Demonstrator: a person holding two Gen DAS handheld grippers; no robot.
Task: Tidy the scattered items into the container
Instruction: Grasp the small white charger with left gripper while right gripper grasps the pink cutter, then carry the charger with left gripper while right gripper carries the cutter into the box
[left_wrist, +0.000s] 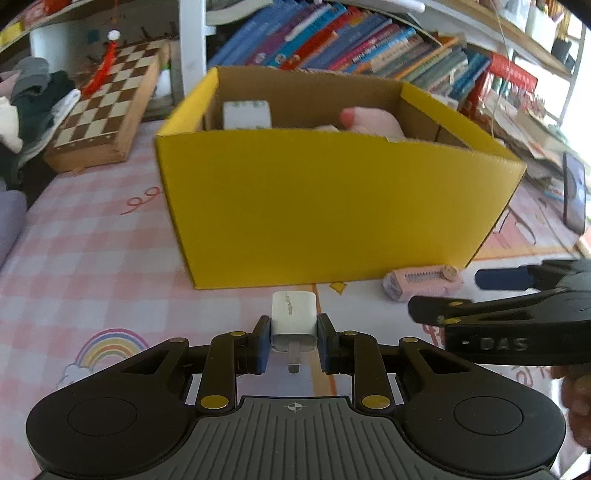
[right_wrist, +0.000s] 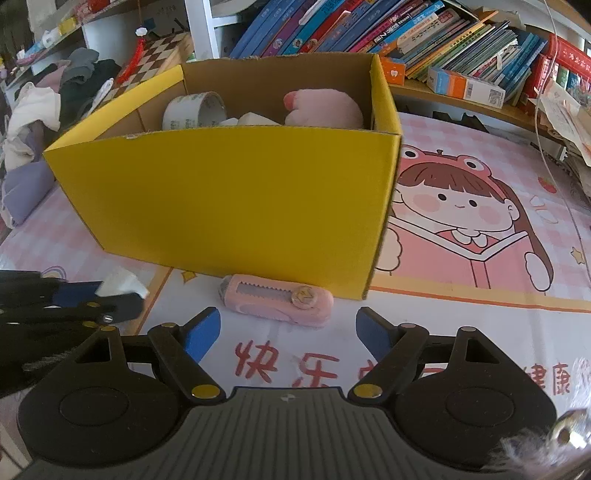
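Note:
My left gripper (left_wrist: 294, 334) is shut on a white charger plug (left_wrist: 294, 319), held just in front of the yellow cardboard box (left_wrist: 325, 206); it also shows in the right wrist view (right_wrist: 122, 282). My right gripper (right_wrist: 288, 332) is open and empty, just short of a pink utility knife (right_wrist: 277, 301) lying on the mat against the box (right_wrist: 236, 199). The knife also shows in the left wrist view (left_wrist: 423, 282). Inside the box are a tape roll (right_wrist: 194, 110), a pink plush (right_wrist: 325, 109) and a white item (right_wrist: 253, 119).
A chessboard (left_wrist: 107, 110) and a pile of clothes (left_wrist: 26, 107) lie at the left. Shelves of books (right_wrist: 406, 26) stand behind the box. A phone (left_wrist: 574, 192) stands at the right. A pink cartoon mat (right_wrist: 461, 229) covers the table.

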